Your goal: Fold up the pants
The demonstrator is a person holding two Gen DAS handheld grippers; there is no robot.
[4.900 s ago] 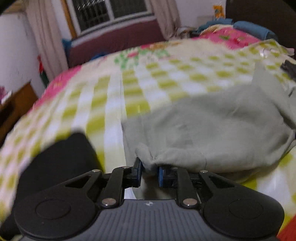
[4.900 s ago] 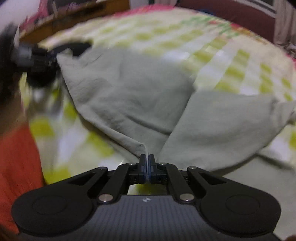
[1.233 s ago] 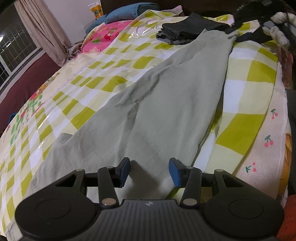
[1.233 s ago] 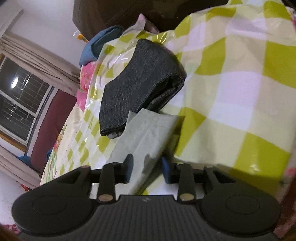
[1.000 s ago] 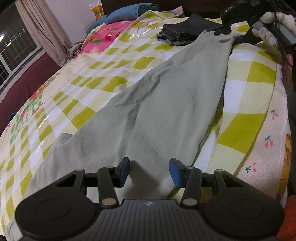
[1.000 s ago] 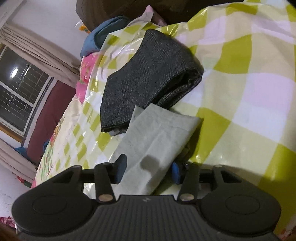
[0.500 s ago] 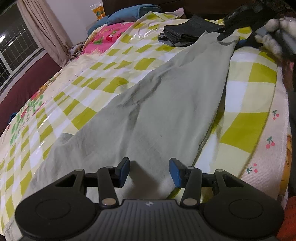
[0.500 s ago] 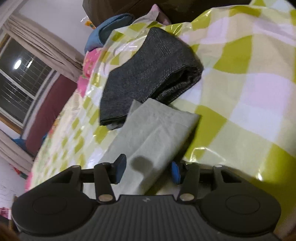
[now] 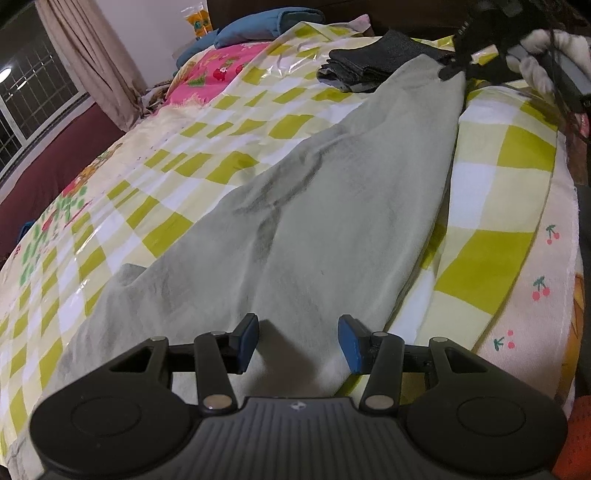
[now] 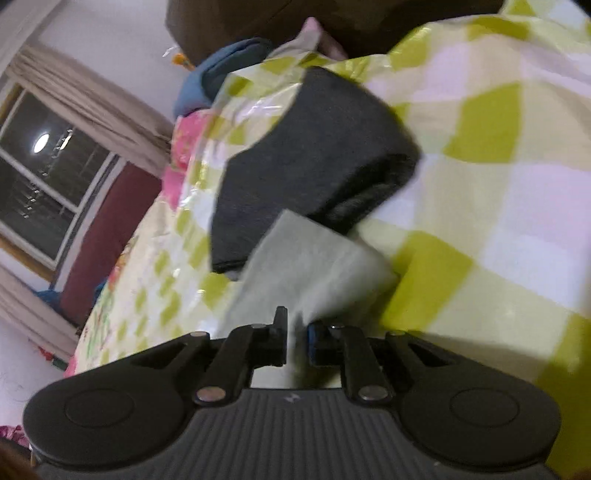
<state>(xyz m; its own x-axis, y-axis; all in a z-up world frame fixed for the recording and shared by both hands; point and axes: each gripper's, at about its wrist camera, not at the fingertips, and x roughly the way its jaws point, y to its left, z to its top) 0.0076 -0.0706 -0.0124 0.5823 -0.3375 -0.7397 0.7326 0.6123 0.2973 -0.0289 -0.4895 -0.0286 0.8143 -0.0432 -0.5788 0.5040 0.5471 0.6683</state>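
The left gripper (image 9: 298,341) stands wide, its blue-padded fingers (image 9: 246,341) spread over the near end of the pale grey-green pants (image 9: 314,221) and gripping nothing; the cloth runs between and beneath them. The right gripper (image 10: 296,338) is drawn narrow, with the far hem of the pants (image 10: 314,266) passing between its fingers (image 10: 280,332). That view is blurred, but it appears to be pinching the cloth.

In the left wrist view the pants lie stretched long and flat on the yellow-green checked bedspread (image 9: 491,254), running from the near fingers to the far right, where the right gripper (image 9: 458,68) meets the hem corner. The right edge of the bed lies near the pants' right side, so room there is scant. To the left the bedspread spreads broad toward the window (image 9: 33,92) and curtain (image 9: 92,62).

A folded dark grey garment (image 10: 306,166) sits at the far end, touching the hem on its far side. A blue pillow (image 9: 266,26) lies beyond it.
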